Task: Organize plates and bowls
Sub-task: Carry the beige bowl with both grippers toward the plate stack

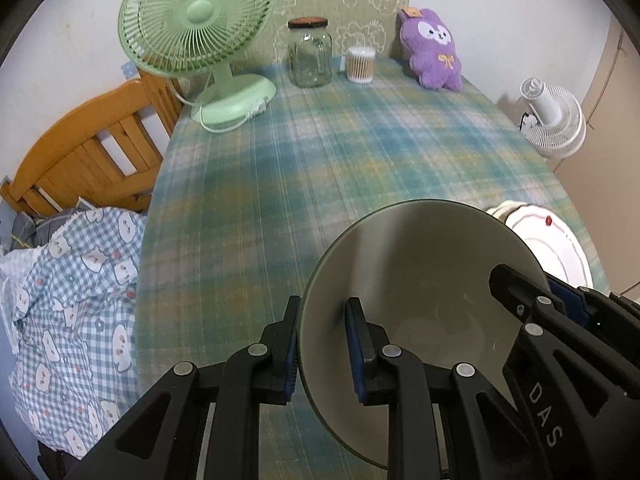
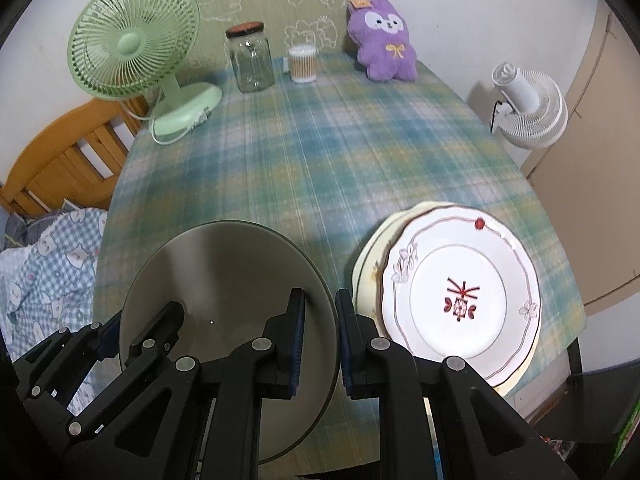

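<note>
both claws straddle the rim of the round grey-green ceramic bowl (image 2: pixel 224 280), left gripper (image 1: pixel 322 350) at its 9 o'clock, right gripper (image 2: pixel 320 344) at 3; whether either pinches, i cannot tell. the bowl's at 9 o'clock of the stacked white patterned plates (image 2: pixel 460 292) on the plaid tablecloth (image 2: pixel 320 152).

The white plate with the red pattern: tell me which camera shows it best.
The right wrist view: the white plate shows whole, on top of another plate. The left wrist view catches only its far edge behind the bowl.
</note>
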The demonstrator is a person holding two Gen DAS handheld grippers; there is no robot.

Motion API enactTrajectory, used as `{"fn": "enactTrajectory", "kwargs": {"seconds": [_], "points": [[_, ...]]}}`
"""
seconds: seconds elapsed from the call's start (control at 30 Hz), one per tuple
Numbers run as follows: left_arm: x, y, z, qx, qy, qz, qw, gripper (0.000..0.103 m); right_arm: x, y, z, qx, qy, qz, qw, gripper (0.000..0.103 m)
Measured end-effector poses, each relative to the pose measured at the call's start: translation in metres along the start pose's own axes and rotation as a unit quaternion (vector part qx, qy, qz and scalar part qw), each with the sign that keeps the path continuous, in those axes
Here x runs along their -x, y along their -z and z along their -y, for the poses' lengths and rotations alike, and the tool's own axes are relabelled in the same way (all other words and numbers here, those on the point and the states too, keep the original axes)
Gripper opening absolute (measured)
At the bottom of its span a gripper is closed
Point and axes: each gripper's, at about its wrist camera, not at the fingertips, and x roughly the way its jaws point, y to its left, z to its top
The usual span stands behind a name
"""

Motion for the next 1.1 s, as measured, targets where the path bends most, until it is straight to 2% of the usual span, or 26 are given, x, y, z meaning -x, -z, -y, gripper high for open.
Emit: {"fn": "enactTrajectory", "kwargs": {"seconds": [0.4, 0.77, 0.9, 0.93, 1.03, 1.07, 1.1], "points": [[-0.015, 0.008, 0.0, 0.007, -0.001, -0.023, 0.9997, 0.019, -0.017, 0.007, 0.001, 0.004, 0.007, -0.018, 1.0, 0.019], [-0.021, 0.006, -0.003, 0.018, 0.008, -0.025, 0.9995, 0.019, -0.024, 0.001, 0.002, 0.005, 0.002, -0.027, 1.0, 0.021], [-0.016, 0.003, -0.004, 0.026, -0.002, -0.018, 0.9995, 0.035, -0.022, -0.003, 0.001, 0.01, -0.009, -0.028, 1.0, 0.021], [-0.015, 0.002, -0.005, 0.027, 0.0, -0.017, 0.9995, 0.036, -0.022, -0.004, 0.001, 0.011, -0.009, -0.027, 1.0, 0.021], [-0.013, 0.0, -0.011, 0.046, 0.012, -0.011, 0.9988, 0.041, -0.021, -0.01, 0.002, 0.01, -0.016, -0.026, 0.999, 0.027], [-0.013, -0.001, -0.014, 0.053, 0.017, -0.01, 0.9984, 0.042, -0.02, -0.011, 0.003, 0.009, -0.016, -0.026, 0.999, 0.039], [-0.014, -0.001, -0.017, 0.06, 0.026, -0.01, 0.9978, 0.05, -0.02, -0.014, 0.005, 0.009, -0.013, -0.026, 1.0, 0.056]]}}
